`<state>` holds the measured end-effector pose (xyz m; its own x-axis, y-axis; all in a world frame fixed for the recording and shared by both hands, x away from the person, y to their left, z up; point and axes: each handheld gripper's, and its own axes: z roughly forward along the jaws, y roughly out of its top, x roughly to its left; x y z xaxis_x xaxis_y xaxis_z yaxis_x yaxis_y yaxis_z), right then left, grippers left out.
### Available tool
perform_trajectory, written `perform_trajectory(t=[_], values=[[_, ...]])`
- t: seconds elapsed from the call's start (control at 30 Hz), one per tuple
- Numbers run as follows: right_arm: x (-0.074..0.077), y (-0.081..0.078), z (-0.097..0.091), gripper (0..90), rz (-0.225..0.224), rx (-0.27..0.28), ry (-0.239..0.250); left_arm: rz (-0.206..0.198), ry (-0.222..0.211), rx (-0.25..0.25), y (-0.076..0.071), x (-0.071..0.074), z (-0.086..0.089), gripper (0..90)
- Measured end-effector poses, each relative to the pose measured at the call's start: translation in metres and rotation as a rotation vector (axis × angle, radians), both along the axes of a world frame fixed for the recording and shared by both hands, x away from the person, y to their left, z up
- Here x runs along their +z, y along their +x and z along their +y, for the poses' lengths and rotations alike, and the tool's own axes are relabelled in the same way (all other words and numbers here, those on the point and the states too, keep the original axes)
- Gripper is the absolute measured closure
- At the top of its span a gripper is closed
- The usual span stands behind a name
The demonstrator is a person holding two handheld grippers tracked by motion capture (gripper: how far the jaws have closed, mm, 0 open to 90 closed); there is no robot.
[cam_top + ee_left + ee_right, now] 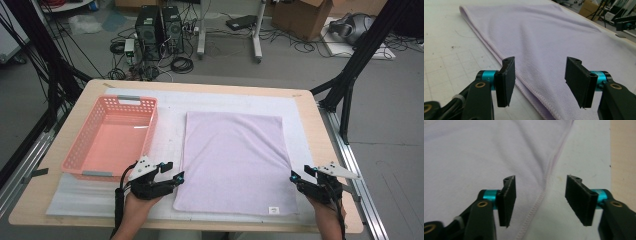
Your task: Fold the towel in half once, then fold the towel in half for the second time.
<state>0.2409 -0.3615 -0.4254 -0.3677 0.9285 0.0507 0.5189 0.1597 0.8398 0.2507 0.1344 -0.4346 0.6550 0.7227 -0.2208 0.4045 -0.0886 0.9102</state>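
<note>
**Towel flat on the mat, both grippers parked at its near corners**

Going left to right across the table (320, 150). Far left there's a pink basket (80, 155) sitting on the white mat (170, 125), long side running away from the person, nothing in it that I can see.

Just to the right of the basket's near corner is the left gripper (172, 172), held low by the person's left hand (135, 205). Its jaws are apart with nothing between them. In the left gripper view the gripper (539, 77) points along the towel (544, 37), and the towel's stitched left edge runs right under the gap, one pad out over the mat (446, 62), the other over cloth. The pads don't look like they're pressing on anything.

Middle of the table: the lilac towel (235, 160), spread flat on the mat, long side running away from the person, a small white tag at its near right corner. A few soft wrinkles, otherwise smooth.

Right side: the right gripper (300, 174), just beside the towel's near right edge. Jaws apart here too, nothing held. In the right gripper view the gripper (540, 197) straddles the towel's hem (549, 167), left pad over cloth, right pad over bare mat (586, 150). The table's wood edge (622, 157) shows beyond that.
</note>
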Motion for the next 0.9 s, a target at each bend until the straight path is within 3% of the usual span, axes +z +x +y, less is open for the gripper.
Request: perform_trajectory(t=[0.1,0.2,0.63,0.9], values=[[0.005,-0.005,-0.001,28.5,-0.022,0.012,0.019,-0.007,-0.008,0.002,-0.001,0.002,0.001,40.3],[0.006,-0.005,-0.002,27.0,-0.031,0.023,0.020,-0.009,-0.008,0.003,-0.001,0.002,0.001,40.1],[0.002,0.001,0.001,25.5,-0.010,0.031,0.031,-0.003,-0.015,-0.004,0.005,0.003,-0.002,38.1],[-0.003,0.018,-0.002,25.8,0.023,0.029,0.041,0.015,-0.005,0.000,0.027,0.006,-0.014,38.3]])
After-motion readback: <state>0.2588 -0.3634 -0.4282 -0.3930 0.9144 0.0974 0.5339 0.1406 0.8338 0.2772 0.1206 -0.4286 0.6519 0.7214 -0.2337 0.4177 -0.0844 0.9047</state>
